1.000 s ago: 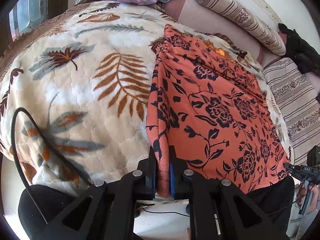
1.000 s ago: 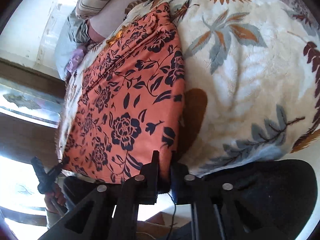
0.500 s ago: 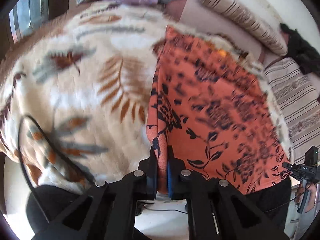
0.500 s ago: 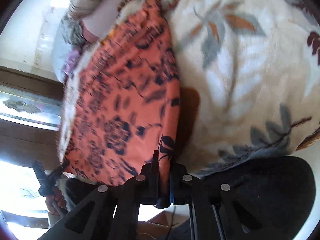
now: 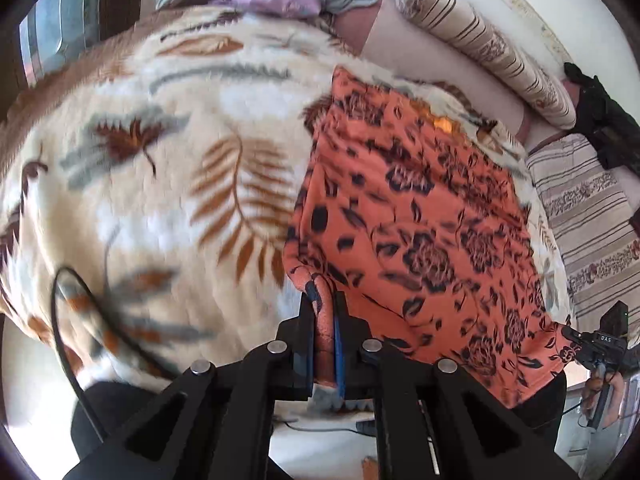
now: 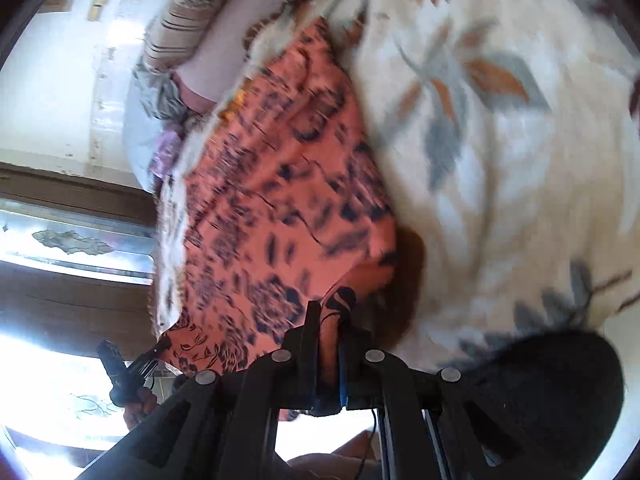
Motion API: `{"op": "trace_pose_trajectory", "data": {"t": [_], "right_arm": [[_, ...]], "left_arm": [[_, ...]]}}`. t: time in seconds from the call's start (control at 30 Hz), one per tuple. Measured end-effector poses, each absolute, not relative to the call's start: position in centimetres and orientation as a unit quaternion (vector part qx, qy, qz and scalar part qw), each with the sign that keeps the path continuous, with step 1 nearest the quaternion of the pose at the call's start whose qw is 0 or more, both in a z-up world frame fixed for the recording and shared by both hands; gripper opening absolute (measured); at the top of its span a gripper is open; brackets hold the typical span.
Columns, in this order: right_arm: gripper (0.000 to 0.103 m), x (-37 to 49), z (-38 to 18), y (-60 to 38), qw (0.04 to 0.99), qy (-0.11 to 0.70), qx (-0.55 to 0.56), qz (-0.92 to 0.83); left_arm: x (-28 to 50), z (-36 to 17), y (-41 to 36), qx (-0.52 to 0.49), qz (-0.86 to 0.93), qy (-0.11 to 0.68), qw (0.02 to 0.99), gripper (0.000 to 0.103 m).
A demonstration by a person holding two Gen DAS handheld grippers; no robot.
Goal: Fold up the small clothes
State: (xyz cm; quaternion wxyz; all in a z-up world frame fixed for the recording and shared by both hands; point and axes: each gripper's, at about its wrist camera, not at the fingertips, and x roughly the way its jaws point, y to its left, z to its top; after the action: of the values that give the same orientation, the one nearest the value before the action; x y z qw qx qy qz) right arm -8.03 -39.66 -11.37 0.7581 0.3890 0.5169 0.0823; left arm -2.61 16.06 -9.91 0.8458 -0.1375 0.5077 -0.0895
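Left tool (image 5: 326,312) clamped on near corner of orange floral cloth (image 5: 420,220); right tool (image 6: 328,320) clamped on the other near corner. Both pinches tightened, corners lifted off leaf-print bed blanket (image 5: 160,180) since a second ago. Rest spread toward twelve o'clock. Probably fold starting.

A thin, matt printed cloth is seen in the orange floral garment (image 5: 420,216), a thick, fuzzy plush pile in the leaf-patterned blanket (image 5: 160,184), a woven striped fabric in the bolster (image 5: 480,40), and matt black plastic with bright metal pins in the left gripper (image 5: 326,308).
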Motion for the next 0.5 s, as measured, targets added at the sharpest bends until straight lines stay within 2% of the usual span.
{"op": "trace_pose_trajectory", "data": {"t": [0.07,0.2,0.3,0.43,0.5], "right_arm": [[0.007,-7.3,-11.3,-39.6,0.757,0.521,0.385,0.081],[0.007,-6.1,-15.7,-39.1,0.706,0.585,0.393,0.068],[0.007,-3.1,-14.1,-39.2,0.715,0.582,0.379,0.078],[0.007,5.2,-7.1,-40.6,0.771,0.51,0.365,0.109],[0.007,10.1,-4.4,-42.1,0.798,0.46,0.375,0.104]], "left_arm": [[-1.8,-11.3,16.2,-0.138,-0.082,0.534,0.83,0.008],[-0.2,-14.7,15.7,-0.114,-0.068,0.602,0.787,0.008],[3.3,-10.5,15.1,-0.105,-0.1,0.565,0.812,0.008],[11.7,-2.5,14.0,-0.113,-0.142,0.463,0.867,0.008],[16.8,-1.0,13.6,-0.13,-0.138,0.436,0.88,0.008]]}}
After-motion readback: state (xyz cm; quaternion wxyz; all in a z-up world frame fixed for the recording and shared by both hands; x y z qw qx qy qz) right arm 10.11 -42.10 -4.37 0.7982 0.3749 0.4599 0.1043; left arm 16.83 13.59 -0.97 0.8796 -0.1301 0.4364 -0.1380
